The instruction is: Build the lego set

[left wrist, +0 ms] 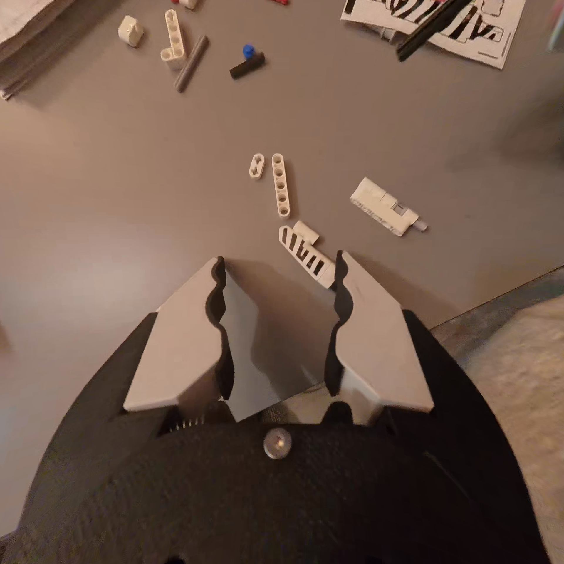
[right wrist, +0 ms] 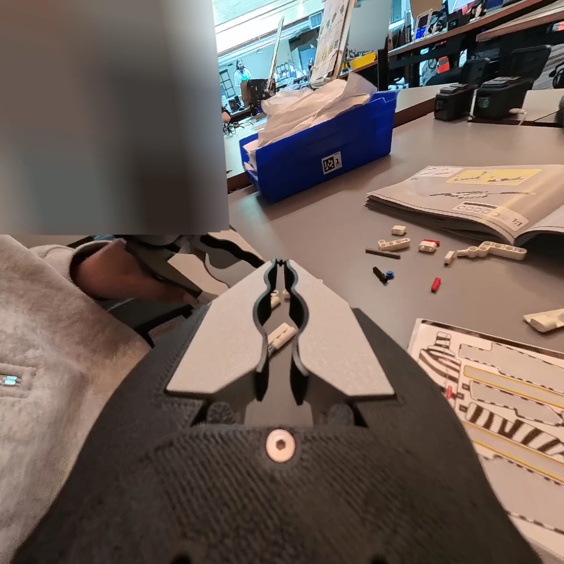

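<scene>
The left gripper (left wrist: 279,259) is hanging wide open beside the small white striped plastic lego panel (left wrist: 306,254); light, stiff, slick, probably best pinched across its long edges. The right gripper (right wrist: 281,262) is sitting nearly closed, apparently empty.

You sit at a grey bench (right wrist: 335,232) in a large, brightly lit workshop. A blue bin (right wrist: 323,149) stuffed with crumpled paper stands on its far edge. Behind it run long shelves (right wrist: 476,27) crowded with equipment, and a person (right wrist: 242,74) stands far off.
</scene>
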Tool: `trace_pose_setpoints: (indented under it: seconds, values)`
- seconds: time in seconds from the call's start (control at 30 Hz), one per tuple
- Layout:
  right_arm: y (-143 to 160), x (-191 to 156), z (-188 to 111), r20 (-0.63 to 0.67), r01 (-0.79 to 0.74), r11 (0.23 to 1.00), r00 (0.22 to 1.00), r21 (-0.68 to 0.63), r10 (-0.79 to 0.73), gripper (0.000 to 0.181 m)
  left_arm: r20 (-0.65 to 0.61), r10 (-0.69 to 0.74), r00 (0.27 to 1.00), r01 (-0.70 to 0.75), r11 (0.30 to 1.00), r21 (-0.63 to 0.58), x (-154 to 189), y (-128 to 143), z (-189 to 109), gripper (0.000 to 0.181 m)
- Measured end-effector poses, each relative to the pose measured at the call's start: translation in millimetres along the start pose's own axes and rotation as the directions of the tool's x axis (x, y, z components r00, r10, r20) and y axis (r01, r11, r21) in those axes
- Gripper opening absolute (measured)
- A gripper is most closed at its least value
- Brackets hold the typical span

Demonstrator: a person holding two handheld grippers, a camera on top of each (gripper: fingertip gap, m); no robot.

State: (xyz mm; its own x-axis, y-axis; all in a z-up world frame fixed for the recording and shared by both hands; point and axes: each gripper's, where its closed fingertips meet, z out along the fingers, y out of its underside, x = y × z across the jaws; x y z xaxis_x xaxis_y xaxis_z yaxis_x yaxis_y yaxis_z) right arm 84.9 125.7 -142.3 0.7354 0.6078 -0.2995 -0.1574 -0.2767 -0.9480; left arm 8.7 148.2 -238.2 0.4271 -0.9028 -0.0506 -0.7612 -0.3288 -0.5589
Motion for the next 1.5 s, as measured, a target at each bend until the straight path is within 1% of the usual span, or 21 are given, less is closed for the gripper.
trace_pose_setpoints:
  seconds: [0.03,0.13,0.17,0.2,0.3,0.4,0.47,0.5,0.57,0.63,0.73,0.8,0.87,0.93,1.03,1.1,1.23,1.37,1.5]
  values:
    - [0.0,-2.0,-2.4,-0.001,0.011,1.000,1.000,0.005,-0.011,0.003,-0.006,0.007,1.000,-0.007,1.000,-0.006,1.5,1.5,-1.2,0.068]
    - [-1.0,-6.0,-9.2,-0.001,0.025,0.999,1.000,0.025,-0.025,0.003,-0.051,0.026,0.998,-0.027,0.999,-0.029,10.1,4.0,-3.7,0.037]
    - [-1.1,-6.9,-10.7,0.004,0.018,0.999,1.000,0.028,-0.019,0.003,-0.054,0.041,0.998,-0.043,0.998,-0.038,10.9,4.6,-4.1,0.024]
    - [-0.9,-7.8,-11.9,0.011,0.010,1.000,1.000,0.029,-0.010,0.003,-0.053,0.058,0.997,-0.060,0.997,-0.044,11.0,4.7,-4.1,0.018]
    - [0.6,-10.0,-14.0,0.022,-0.003,1.000,1.000,0.024,0.003,0.003,-0.073,0.128,0.989,-0.129,0.991,-0.020,12.9,0.5,-3.3,0.016]
    - [4.4,-12.6,-14.5,0.023,0.002,1.000,1.000,-0.003,-0.002,0.003,-0.104,0.200,0.974,-0.196,0.979,0.050,14.6,-3.1,-3.5,0.013]
    - [7.0,-14.1,-14.9,0.023,0.001,1.000,1.000,-0.020,-0.001,0.003,-0.140,0.243,0.960,-0.225,0.966,0.131,18.3,-5.7,-5.5,0.013]
    - [8.6,-14.5,-15.2,0.023,-0.006,1.000,1.000,-0.029,0.007,0.003,-0.146,0.248,0.958,-0.223,0.960,0.167,18.2,-6.9,-6.8,0.013]
    - [13.3,-15.8,-15.5,0.033,-0.029,0.998,0.999,-0.051,0.030,0.002,-0.201,0.272,0.941,-0.220,0.943,0.248,24.9,-9.9,-11.7,0.013]
    - [16.2,-19.6,-16.4,0.057,-0.039,0.997,0.997,-0.069,0.043,0.002,-0.256,0.277,0.926,-0.188,0.927,0.325,30.0,-15.2,-19.0,0.013]
    - [20.0,-25.2,-19.3,0.089,-0.011,0.995,0.996,-0.096,0.020,0.003,-0.417,0.295,0.860,-0.075,0.881,0.468,47.1,-29.8,-42.0,0.012]
    - [20.5,-28.5,-22.7,0.104,0.032,0.995,0.994,-0.096,-0.022,0.003,-0.497,0.300,0.814,-0.004,0.859,0.512,52.5,-36.2,-53.2,0.012]
    - [21.2,-29.9,-26.0,0.107,0.065,0.993,0.993,-0.098,-0.054,0.003,-0.541,0.311,0.781,0.037,0.842,0.538,55.4,-40.1,-60.1,0.012]
    - [19.9,-33.5,-28.7,0.118,0.089,0.992,0.990,-0.088,-0.078,0.003,-0.555,0.323,0.766,0.055,0.828,0.558,57.0,-42.9,-63.9,0.012]
    - [13.3,-45.3,-31.5,0.160,0.120,0.992,0.981,-0.044,-0.111,0.003,-0.549,0.351,0.758,0.044,0.813,0.581,60.2,-44.1,-65.6,0.012]
    - [10.4,-49.4,-31.9,0.170,0.137,0.990,0.977,-0.029,-0.130,0.003,-0.552,0.359,0.752,0.030,0.819,0.573,63.0,-42.6,-63.1,0.012]
    - [15.9,-49.0,-28.4,0.183,0.138,0.988,0.975,-0.065,-0.125,0.003,-0.544,0.376,0.750,-0.001,0.823,0.568,67.2,-41.1,-59.5,0.012]
    - [16.6,-49.9,-27.8,0.202,0.120,0.990,0.974,-0.074,-0.103,0.003,-0.524,0.395,0.755,-0.043,0.827,0.561,69.4,-39.5,-55.9,0.012]
    - [21.3,-49.9,-27.5,0.207,0.123,0.985,0.974,-0.119,-0.097,0.003,-0.511,0.406,0.758,-0.068,0.829,0.556,70.2,-38.1,-53.7,0.012]
